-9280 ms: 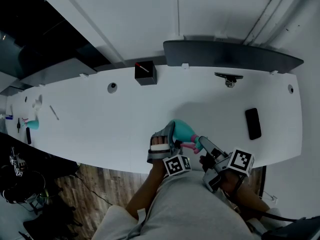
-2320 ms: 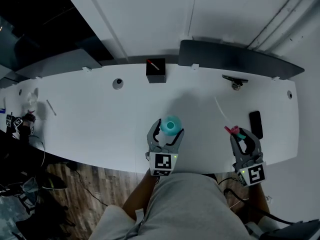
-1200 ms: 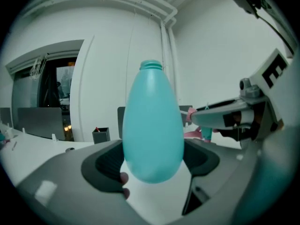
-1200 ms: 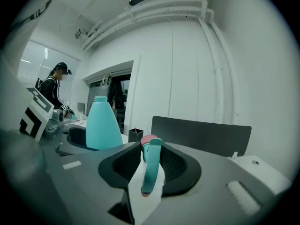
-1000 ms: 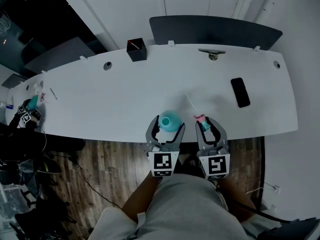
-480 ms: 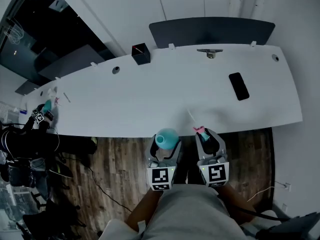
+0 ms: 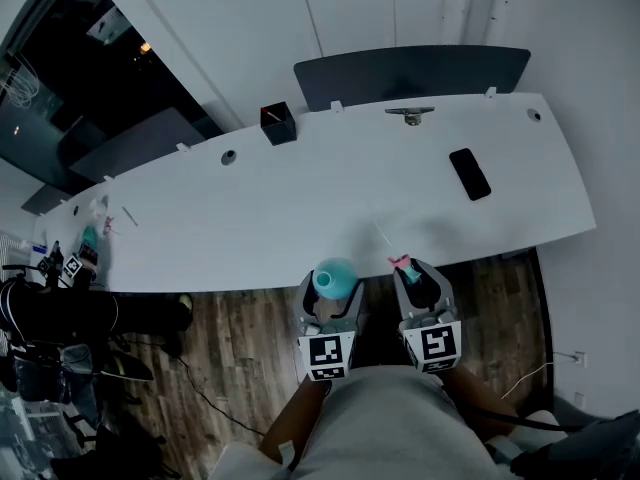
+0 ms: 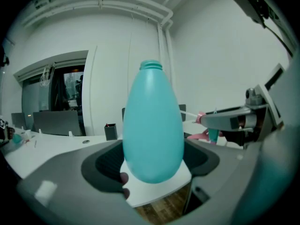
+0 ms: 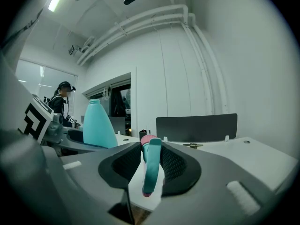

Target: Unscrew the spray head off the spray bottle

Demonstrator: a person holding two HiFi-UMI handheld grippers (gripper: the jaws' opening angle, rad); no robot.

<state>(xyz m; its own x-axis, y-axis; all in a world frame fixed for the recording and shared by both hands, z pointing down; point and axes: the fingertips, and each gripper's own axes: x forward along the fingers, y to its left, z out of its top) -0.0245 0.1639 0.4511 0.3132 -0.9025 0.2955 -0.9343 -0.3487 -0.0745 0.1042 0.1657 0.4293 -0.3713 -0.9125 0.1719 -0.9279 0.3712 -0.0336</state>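
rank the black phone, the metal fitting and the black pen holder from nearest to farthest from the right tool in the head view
From the right tool:
1. black phone, ahead and to its right.
2. metal fitting, farther back, straight ahead.
3. black pen holder, far back and well off to the left.

The person wears a loose, light grey shirt (image 7: 385, 426). Just ahead of the shirt, the left gripper (image 7: 334, 286) and the right gripper (image 7: 416, 274) are both matte grey plastic, with broad, curved jaws lined by dark ribbed pads (image 8: 107, 165). At the end nearest the shirt, each carries a white cube (image 7: 327, 356) printed with black square markers. Small pale rectangular patches (image 9: 240, 191) sit on the grey shells beside the pads.
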